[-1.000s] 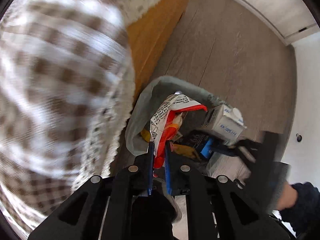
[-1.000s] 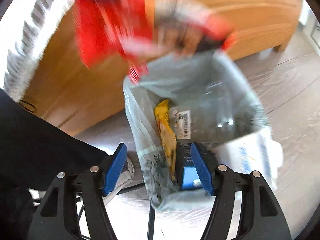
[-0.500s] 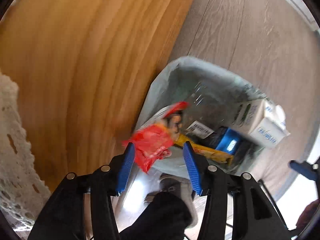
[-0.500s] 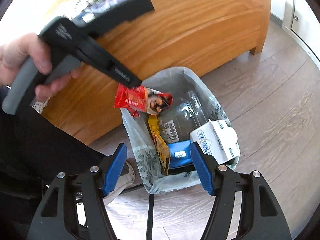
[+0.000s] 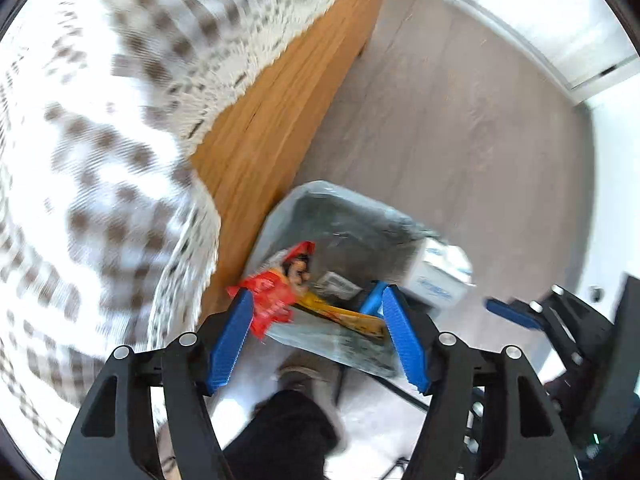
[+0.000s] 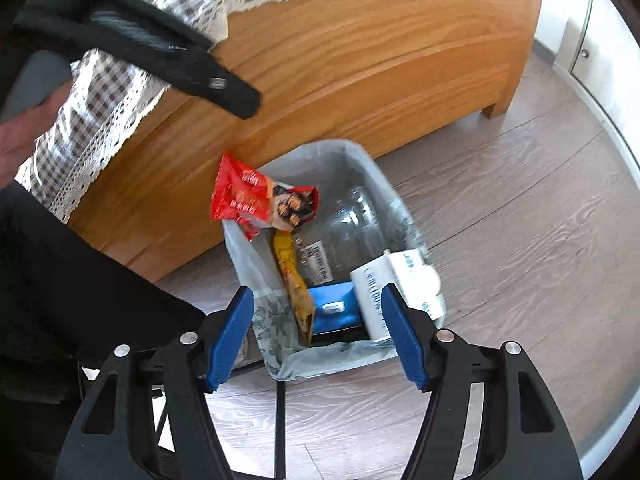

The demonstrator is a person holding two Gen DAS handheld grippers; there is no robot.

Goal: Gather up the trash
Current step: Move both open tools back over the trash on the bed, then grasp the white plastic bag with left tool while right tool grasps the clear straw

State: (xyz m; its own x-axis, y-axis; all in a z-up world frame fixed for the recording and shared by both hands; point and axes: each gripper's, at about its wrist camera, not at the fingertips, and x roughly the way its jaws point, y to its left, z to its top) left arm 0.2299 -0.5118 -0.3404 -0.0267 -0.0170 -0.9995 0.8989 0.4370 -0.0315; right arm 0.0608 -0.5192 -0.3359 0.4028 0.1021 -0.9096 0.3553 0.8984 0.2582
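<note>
A lined trash bin (image 6: 362, 162) stands on the floor against a wooden bed frame; it also shows in the left wrist view (image 5: 336, 196). A red snack wrapper (image 6: 256, 202) lies across its near-left rim, free of any gripper, and shows in the left wrist view (image 5: 276, 292). Inside lie a white carton (image 6: 396, 280), a blue box (image 6: 334, 306), a yellow wrapper (image 6: 294, 276) and a clear bottle (image 6: 352, 216). My left gripper (image 5: 316, 336) is open and empty above the bin. My right gripper (image 6: 316, 336) is open and empty over the bin's near side.
The wooden bed frame (image 6: 360, 64) with a checked, lace-edged cloth (image 6: 104, 92) runs behind the bin. Grey wood floor (image 6: 520, 200) lies to the right. White cabinets (image 6: 592, 40) stand at the far right. My dark trouser leg (image 5: 280, 432) is below the left gripper.
The left gripper opened and let go of the red wrapper, which dropped onto the bin's rim. The left gripper then pulled up and back. The right gripper stayed open.
</note>
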